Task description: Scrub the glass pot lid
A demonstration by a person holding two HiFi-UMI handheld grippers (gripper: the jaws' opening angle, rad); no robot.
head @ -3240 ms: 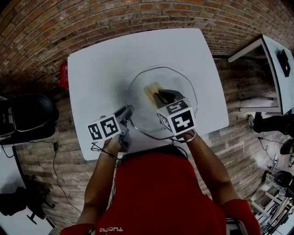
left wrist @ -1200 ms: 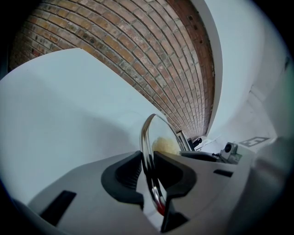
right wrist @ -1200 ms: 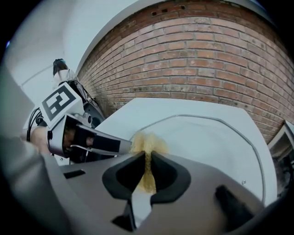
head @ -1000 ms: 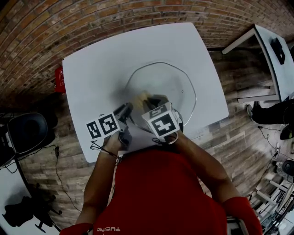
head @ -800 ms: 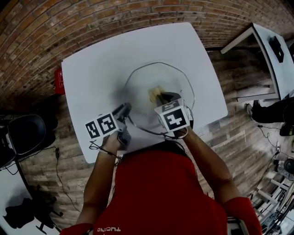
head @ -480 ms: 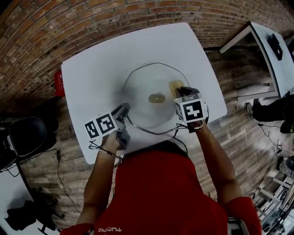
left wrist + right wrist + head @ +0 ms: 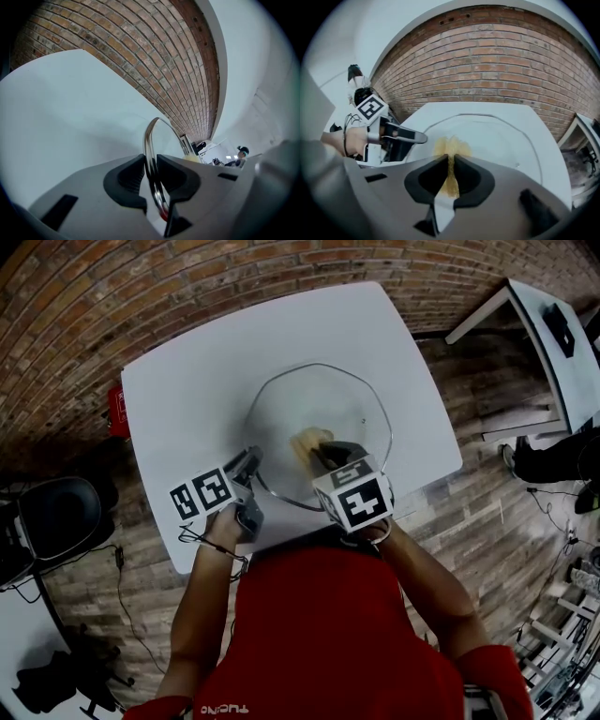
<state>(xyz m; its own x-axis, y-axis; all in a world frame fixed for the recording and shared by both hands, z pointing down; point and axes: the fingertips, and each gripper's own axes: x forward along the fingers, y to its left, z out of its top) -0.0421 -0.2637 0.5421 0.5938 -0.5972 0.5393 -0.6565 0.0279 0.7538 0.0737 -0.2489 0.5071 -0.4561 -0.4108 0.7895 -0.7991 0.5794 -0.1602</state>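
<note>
**A:** Head view first; where is the glass pot lid [image 7: 352, 409]?

**B:** On the white table [image 7: 187, 362], right in front of the person in the red top [image 7: 319, 634]; the left gripper [image 7: 251, 465] sits at the lid's near-left edge; the right gripper [image 7: 323, 451] reaches over the near middle of the glass, with a yellow scrub pad [image 7: 306, 440] at its tips; whether the lid lies quite flat I cannot tell from here.

**A:** And the left gripper view?

**B:** Its jaws are pinched on the lid's metal rim [image 7: 149, 140]; the rim runs up between the two dark pads and arcs away over the table; a brick wall [image 7: 154, 56] fills the upper part.

**A:** The right gripper view?

**B:** The jaws are nearly together, pinching the scrub pad; the pad's frayed yellow end sticks out past the tips and meets the glass; the lid spreads out ahead and to the right; the other gripper shows at the left, clamped on the lid's edge, its marker cube [image 7: 371, 108] above the person's hand [image 7: 342, 139]
</note>
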